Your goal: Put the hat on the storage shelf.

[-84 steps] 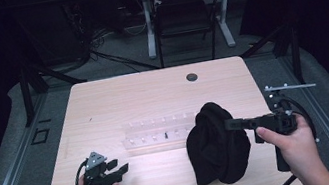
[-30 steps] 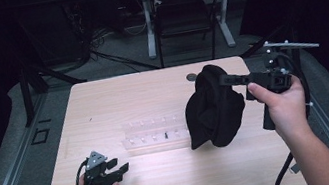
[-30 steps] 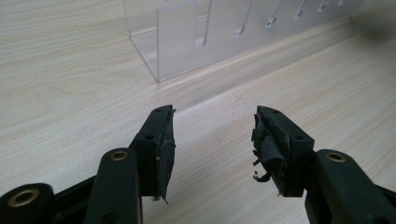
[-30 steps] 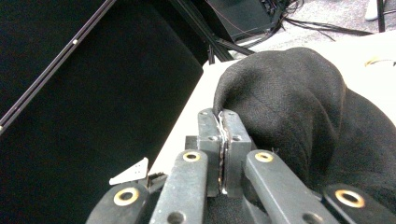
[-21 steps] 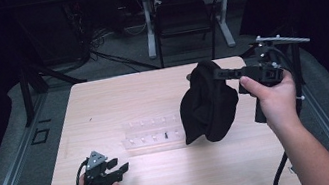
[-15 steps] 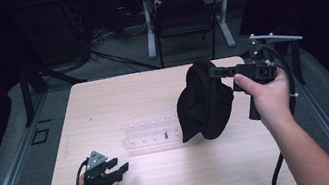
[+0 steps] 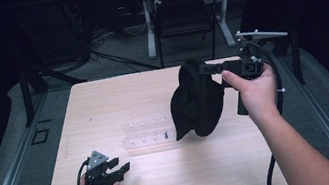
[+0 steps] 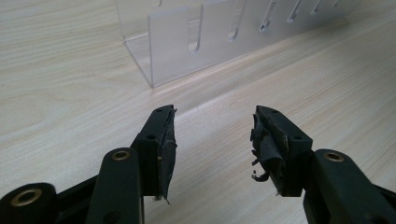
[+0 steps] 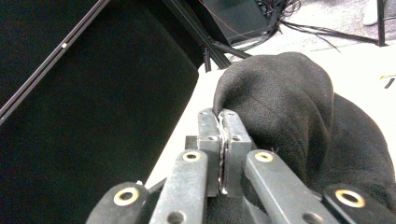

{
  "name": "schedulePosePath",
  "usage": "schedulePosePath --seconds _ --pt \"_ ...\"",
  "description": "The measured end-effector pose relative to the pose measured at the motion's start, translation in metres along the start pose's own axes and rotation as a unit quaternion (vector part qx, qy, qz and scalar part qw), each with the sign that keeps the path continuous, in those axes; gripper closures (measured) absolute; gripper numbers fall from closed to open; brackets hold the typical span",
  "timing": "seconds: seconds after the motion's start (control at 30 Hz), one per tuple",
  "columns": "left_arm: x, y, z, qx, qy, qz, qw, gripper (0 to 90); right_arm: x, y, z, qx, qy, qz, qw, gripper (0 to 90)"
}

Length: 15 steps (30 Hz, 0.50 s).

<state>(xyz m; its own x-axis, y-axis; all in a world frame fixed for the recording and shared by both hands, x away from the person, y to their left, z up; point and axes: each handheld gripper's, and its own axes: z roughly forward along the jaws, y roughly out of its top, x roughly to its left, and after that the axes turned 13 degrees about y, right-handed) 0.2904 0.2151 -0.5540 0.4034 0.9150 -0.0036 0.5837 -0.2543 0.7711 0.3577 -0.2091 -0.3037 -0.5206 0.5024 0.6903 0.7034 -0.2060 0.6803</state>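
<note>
A black cloth [image 7: 197, 99] hangs in the air above the wooden table [image 7: 103, 102], over the right end of a clear plastic rack [image 7: 146, 131]. My right gripper [image 7: 205, 69] is shut on the cloth's top edge, held up by a hand at the right. In the right gripper view the jaws are pressed together on a fold of the black cloth [image 9: 289, 107]. My left gripper [image 7: 120, 165] rests low at the table's front left, open and holding nothing. In the left gripper view the left gripper [image 8: 212, 135] faces the clear plastic rack [image 8: 196, 37].
A small dark screw [image 7: 165, 135] lies in the rack. Beyond the table's far edge stand a chair [image 7: 183, 18] and another table's legs, with cables on the floor. A metal rail [image 7: 9, 179] runs along the left of the table.
My right gripper has lifted the black cloth off the table and carried it up and to the left, over the rack's right end. The left gripper has stayed put.
</note>
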Motion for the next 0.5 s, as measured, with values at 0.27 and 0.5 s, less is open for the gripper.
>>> schedulePosePath --seconds 0.27,0.5 --pt "-0.008 0.004 -0.003 -0.016 -0.007 0.012 0.9998 49.9 -0.002 0.002 0.008 -0.003 -0.003 0.001 1.0000 88.8" --pt "-0.023 0.017 -0.004 -0.032 -0.022 0.025 0.9989 50.0 -0.002 0.003 0.013 -0.003 -0.009 -0.005 0.9999 88.8"
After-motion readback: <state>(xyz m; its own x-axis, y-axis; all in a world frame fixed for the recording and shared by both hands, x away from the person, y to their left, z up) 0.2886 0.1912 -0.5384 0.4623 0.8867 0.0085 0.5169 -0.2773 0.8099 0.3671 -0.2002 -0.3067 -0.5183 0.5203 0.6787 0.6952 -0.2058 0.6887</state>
